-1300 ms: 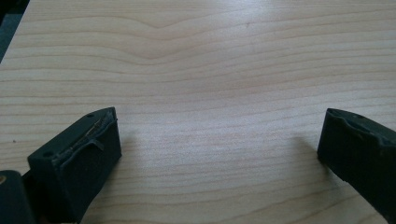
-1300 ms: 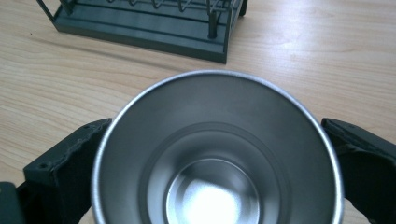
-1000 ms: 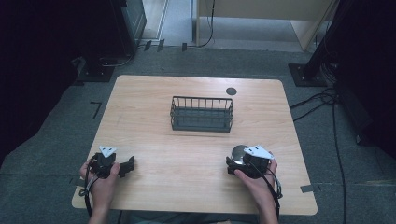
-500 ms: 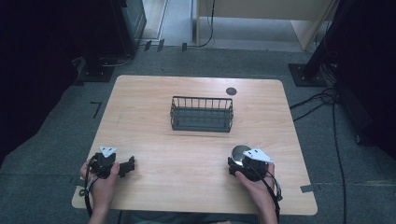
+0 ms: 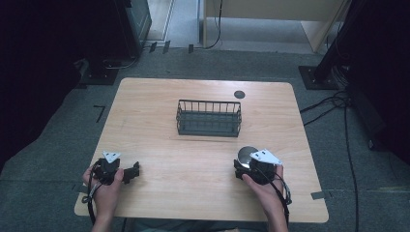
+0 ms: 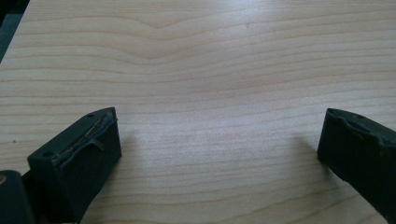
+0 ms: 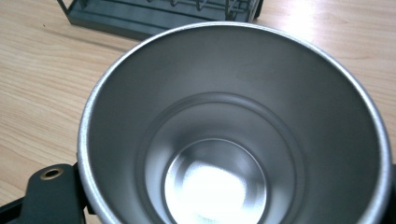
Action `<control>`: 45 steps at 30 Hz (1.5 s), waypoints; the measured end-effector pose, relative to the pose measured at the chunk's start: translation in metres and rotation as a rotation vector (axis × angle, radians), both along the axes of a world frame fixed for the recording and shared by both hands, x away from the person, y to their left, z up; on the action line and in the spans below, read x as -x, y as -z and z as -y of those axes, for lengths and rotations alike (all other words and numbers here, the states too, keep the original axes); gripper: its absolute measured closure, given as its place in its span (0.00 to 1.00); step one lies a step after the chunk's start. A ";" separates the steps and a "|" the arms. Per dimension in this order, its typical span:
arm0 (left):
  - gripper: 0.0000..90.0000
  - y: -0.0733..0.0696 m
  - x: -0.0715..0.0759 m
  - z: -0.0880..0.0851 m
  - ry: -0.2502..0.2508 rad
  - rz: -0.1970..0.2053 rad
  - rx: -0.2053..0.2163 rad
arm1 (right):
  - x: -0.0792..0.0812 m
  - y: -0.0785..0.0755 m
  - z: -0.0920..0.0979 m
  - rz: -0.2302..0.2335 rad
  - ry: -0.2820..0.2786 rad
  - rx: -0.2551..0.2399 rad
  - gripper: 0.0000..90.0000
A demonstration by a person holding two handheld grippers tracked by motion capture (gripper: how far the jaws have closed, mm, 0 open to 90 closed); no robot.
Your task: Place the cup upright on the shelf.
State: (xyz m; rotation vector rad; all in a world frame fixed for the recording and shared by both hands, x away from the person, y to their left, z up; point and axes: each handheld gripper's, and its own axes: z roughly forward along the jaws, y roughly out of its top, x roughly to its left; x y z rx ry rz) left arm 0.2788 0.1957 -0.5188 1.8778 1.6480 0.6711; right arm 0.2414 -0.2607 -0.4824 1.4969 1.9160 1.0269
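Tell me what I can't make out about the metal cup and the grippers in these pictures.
- Metal cup, high view: the right gripper and its grey plate cover its near side.
- Cup's outer wall and base, right gripper view: hidden behind its own rim.
- Right gripper's pads, right gripper view: behind the cup.
- Left gripper, left gripper view: right jaw cut by the edge.
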 end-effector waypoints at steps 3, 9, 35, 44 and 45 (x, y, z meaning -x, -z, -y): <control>0.00 0.000 0.000 0.000 0.000 0.000 0.000 | -0.002 -0.003 -0.002 0.005 -0.006 -0.002 0.20; 0.00 0.000 0.000 0.000 0.000 -0.001 0.000 | -0.007 -0.010 -0.007 0.018 -0.022 -0.001 0.20; 0.00 0.000 0.000 0.000 0.000 0.000 0.000 | -0.032 -0.054 -0.023 0.086 -0.060 0.005 0.20; 0.00 0.000 0.000 0.000 0.001 -0.001 0.000 | -0.041 -0.066 -0.030 0.113 -0.067 0.008 0.20; 0.00 0.000 0.000 0.000 0.001 -0.001 -0.001 | -0.043 -0.068 -0.030 0.117 -0.067 0.009 0.20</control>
